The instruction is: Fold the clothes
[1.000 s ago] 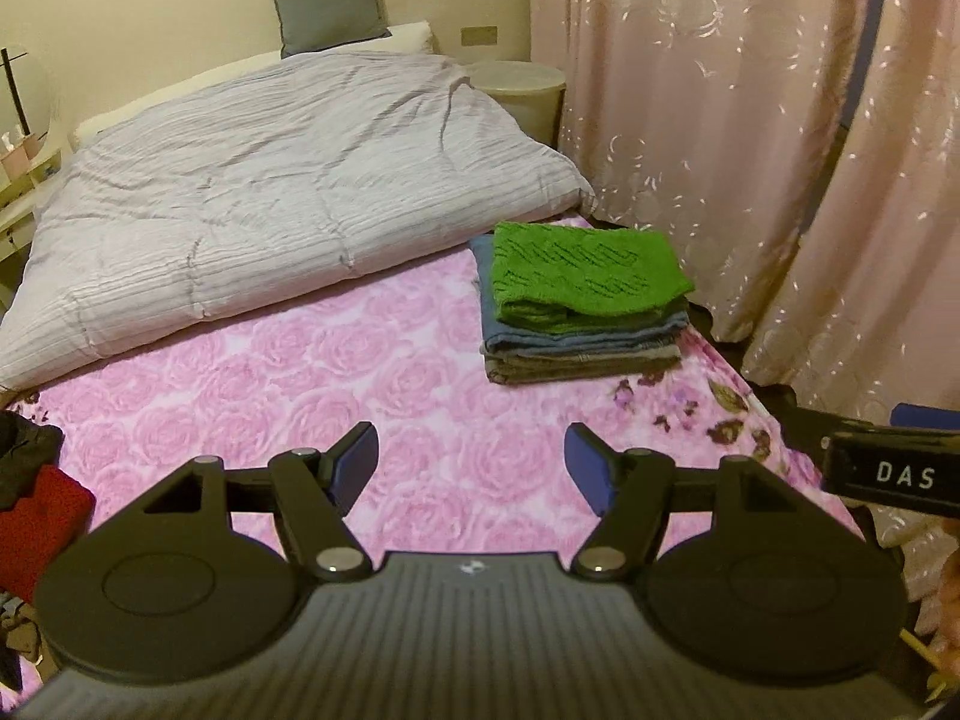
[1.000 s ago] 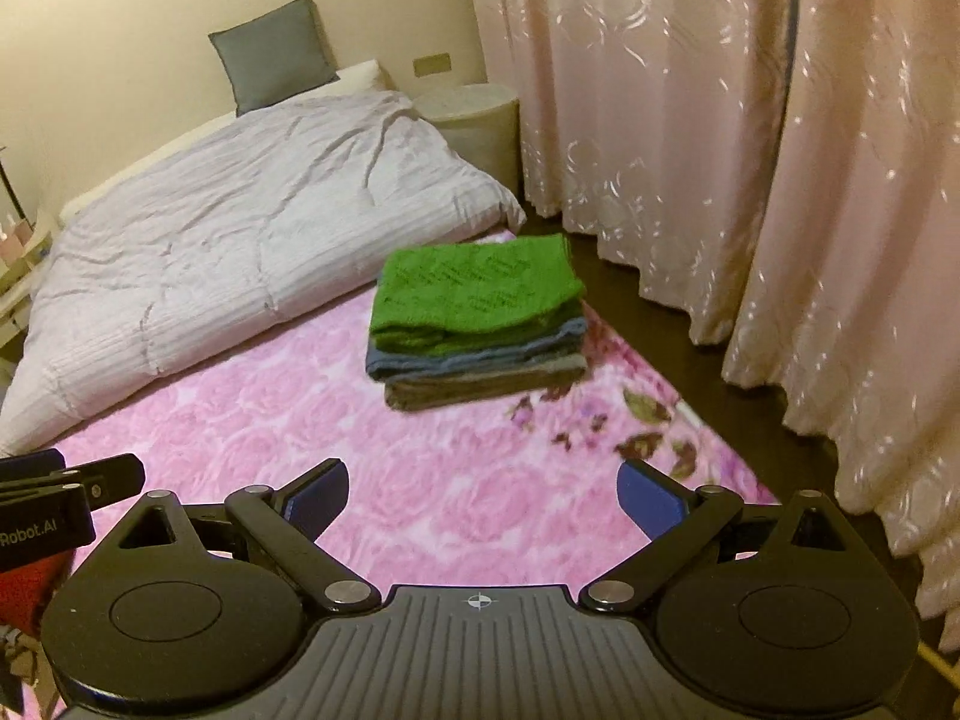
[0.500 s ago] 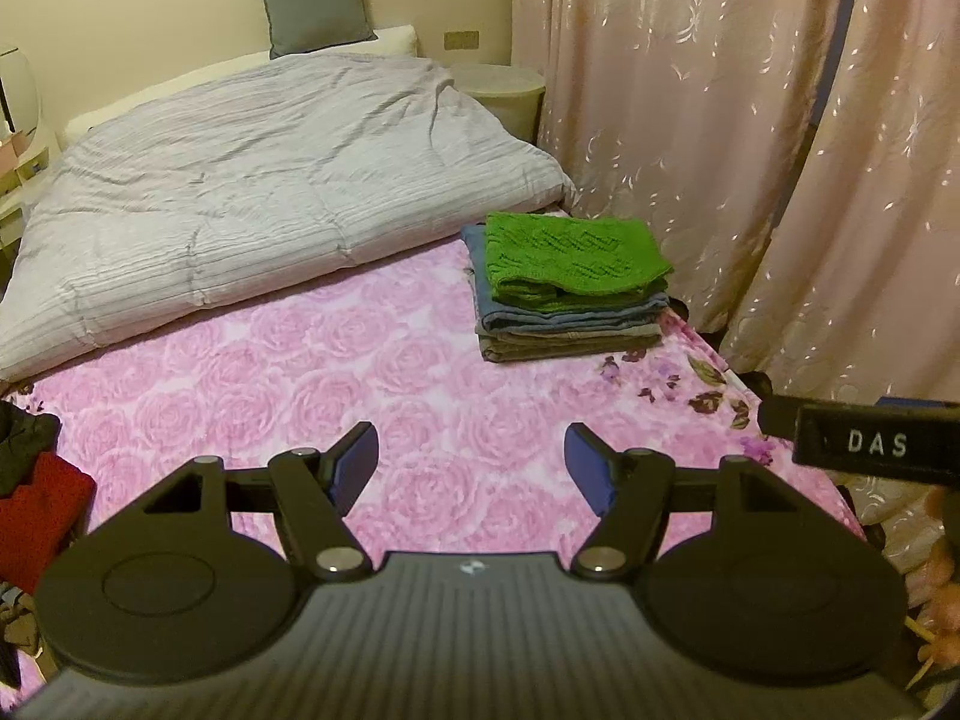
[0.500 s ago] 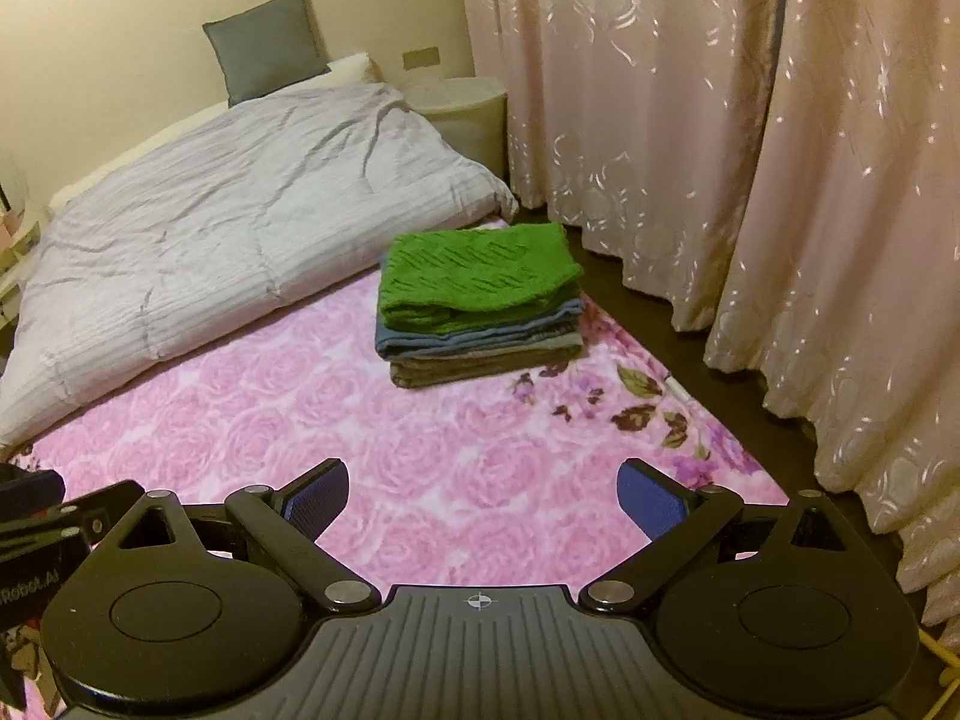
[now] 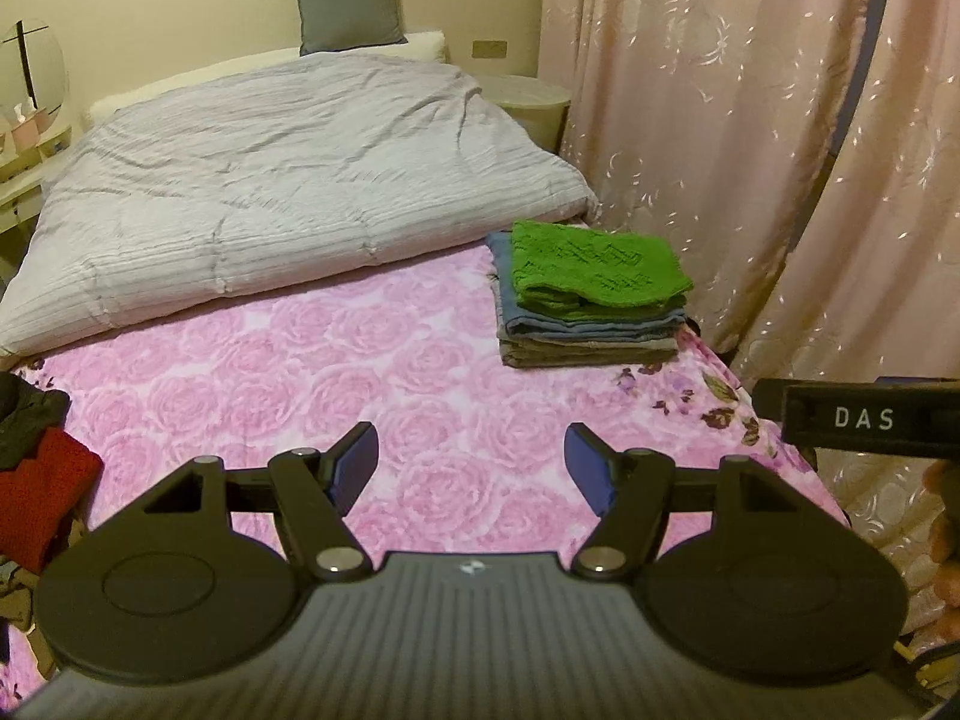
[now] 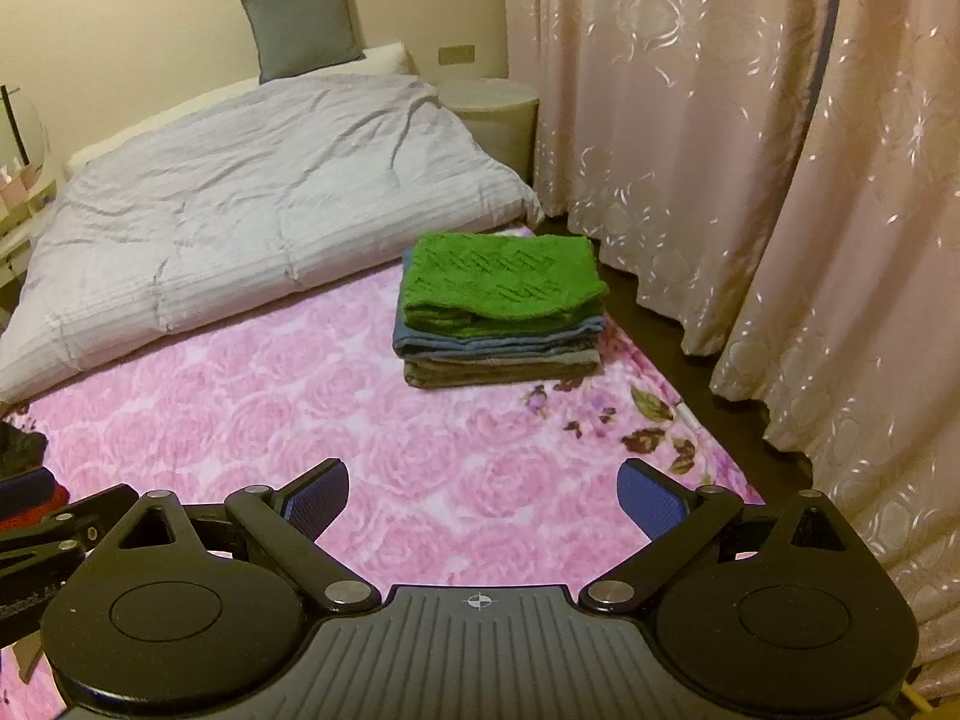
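A stack of folded clothes [image 5: 591, 300] [image 6: 501, 312] lies on the pink rose blanket [image 5: 336, 372] [image 6: 336, 396] at the bed's right side, with a green knit [image 5: 594, 267] [image 6: 501, 279] on top, then blue and grey-brown pieces. Unfolded red and dark clothes [image 5: 36, 480] [image 6: 24, 468] lie at the left edge. My left gripper [image 5: 471, 465] is open and empty above the blanket. My right gripper [image 6: 483, 498] is open and empty, well short of the stack; its body also shows in the left wrist view [image 5: 864, 420].
A grey duvet [image 5: 270, 180] covers the far half of the bed, with a grey pillow [image 5: 345, 3] against the wall. Pink curtains [image 6: 750, 150] hang along the right. A round bedside table [image 6: 492, 108] stands in the far corner. Dark floor [image 6: 690, 372] runs beside the bed.
Both grippers have drawn back and risen, so the stack and bed look farther away. The jaws have stayed open and empty.
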